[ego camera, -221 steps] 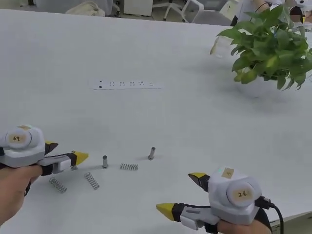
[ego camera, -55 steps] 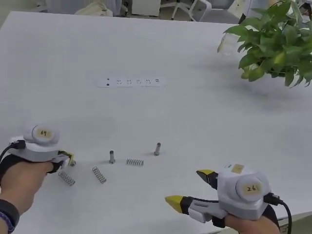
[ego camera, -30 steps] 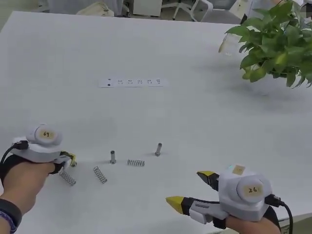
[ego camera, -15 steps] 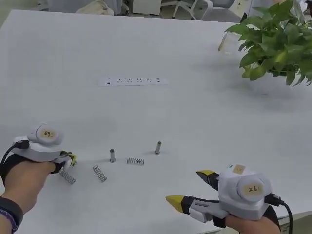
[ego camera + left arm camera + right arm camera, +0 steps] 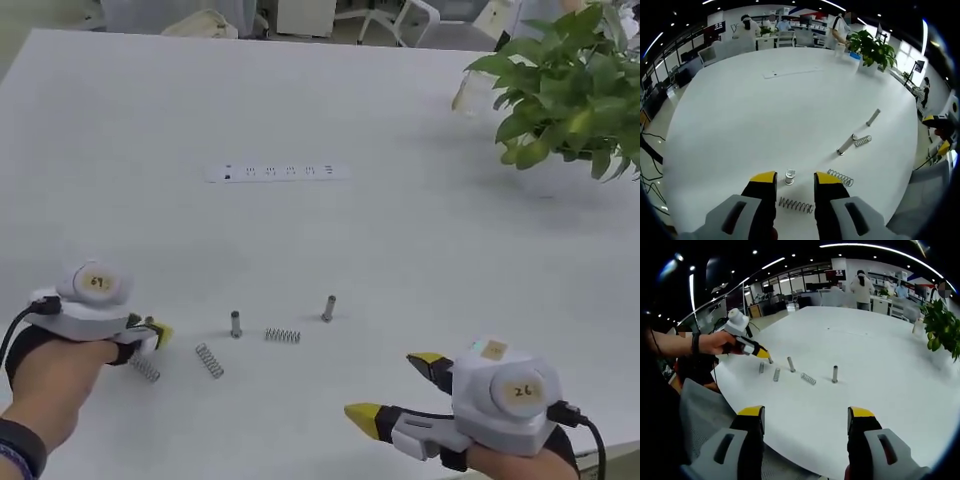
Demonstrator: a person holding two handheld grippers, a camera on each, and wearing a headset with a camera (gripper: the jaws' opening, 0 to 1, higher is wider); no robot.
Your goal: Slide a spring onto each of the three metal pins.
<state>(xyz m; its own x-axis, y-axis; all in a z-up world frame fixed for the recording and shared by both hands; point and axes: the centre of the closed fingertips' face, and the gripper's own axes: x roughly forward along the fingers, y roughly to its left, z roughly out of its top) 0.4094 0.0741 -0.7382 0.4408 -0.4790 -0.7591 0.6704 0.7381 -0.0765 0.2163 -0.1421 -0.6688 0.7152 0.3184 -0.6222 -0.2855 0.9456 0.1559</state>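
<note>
I start from the wide white tabletop (image 5: 400,230). It carries a flat white power strip (image 5: 278,173) far ahead of both claws.

My left claw (image 5: 790,177) hangs low over the table with its yellow-tipped jaws apart and nothing held. My right claw (image 5: 807,412) waits well to the right of the work, jaws spread wide and empty.

Three short grey metal pins appear to stand on end. The nearest pin (image 5: 790,176) is just ahead of the left jaw tips, the middle pin (image 5: 845,145) is further right, and the far pin (image 5: 873,117) is beyond that.

Three thin wire coil springs lie flat. The first spring (image 5: 796,204) lies crosswise between the left jaws, the second spring (image 5: 840,176) is just right of them, and the third spring (image 5: 863,140) is beside the middle pin.

I judge the springs very light, squashy and prone to roll or pop out. I would pinch the first one gently across its coils near one end, leaving the other end free for the pin. The pins look easy to topple.
</note>
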